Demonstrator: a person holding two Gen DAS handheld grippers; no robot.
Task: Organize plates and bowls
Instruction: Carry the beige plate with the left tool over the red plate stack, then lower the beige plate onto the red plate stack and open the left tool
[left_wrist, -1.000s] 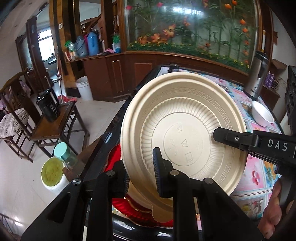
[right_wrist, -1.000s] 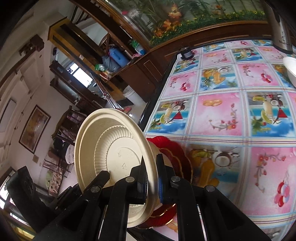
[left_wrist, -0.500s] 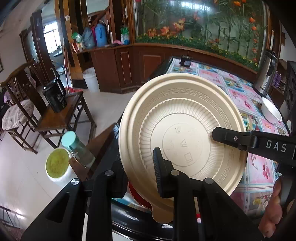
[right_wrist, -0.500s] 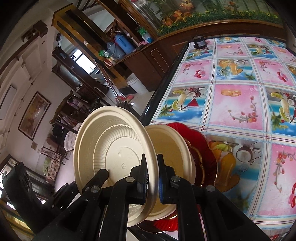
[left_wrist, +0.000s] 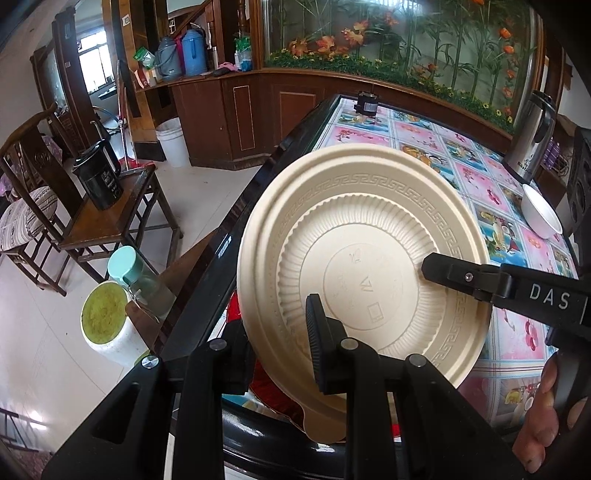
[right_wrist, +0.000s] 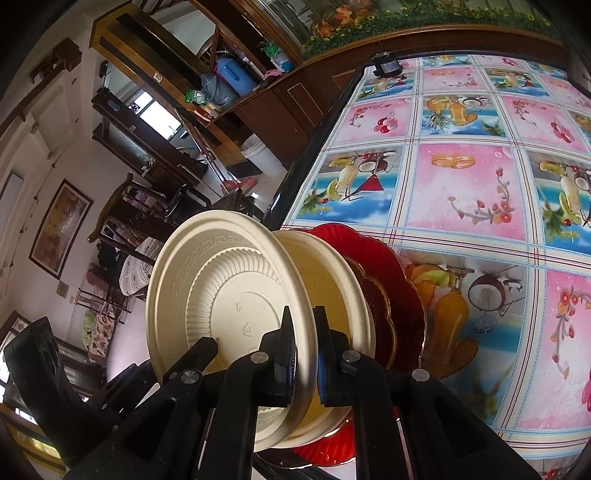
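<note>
The cream plate (right_wrist: 229, 310) looks light, thin and stiff, probably moulded pulp or plastic, so it should carry easily yet flex or slip if pinched too far in; the ribbed rim is the place to hold it, and that is where both tools have it. Nearest in the right wrist view, the right gripper (right_wrist: 303, 354) is clamped on the rim at about 5 o'clock of the plate, its jaws nearly shut with the thin edge between them. In the left wrist view the left gripper (left_wrist: 277, 347) straddles the same plate at its lower edge, about 7 o'clock: 1 finger lies over the underside and the other is behind the plate; contact on that hidden side cannot be confirmed, though the plate sits between the pads. The plate is tilted on edge with its underside toward both cameras, held over the near corner of the table (right_wrist: 461, 199). Both tools angle downward toward the table. A hand (left_wrist: 543, 435) shows at 4 o'clock in the left view. Just behind the held plate sit a second cream plate (right_wrist: 325, 280) and red plates (right_wrist: 391, 280), stacked at the table's edge. Farther off at 2 o'clock, a white bowl (left_wrist: 541, 216) and a steel kettle (left_wrist: 532, 140) stand well apart.
</note>
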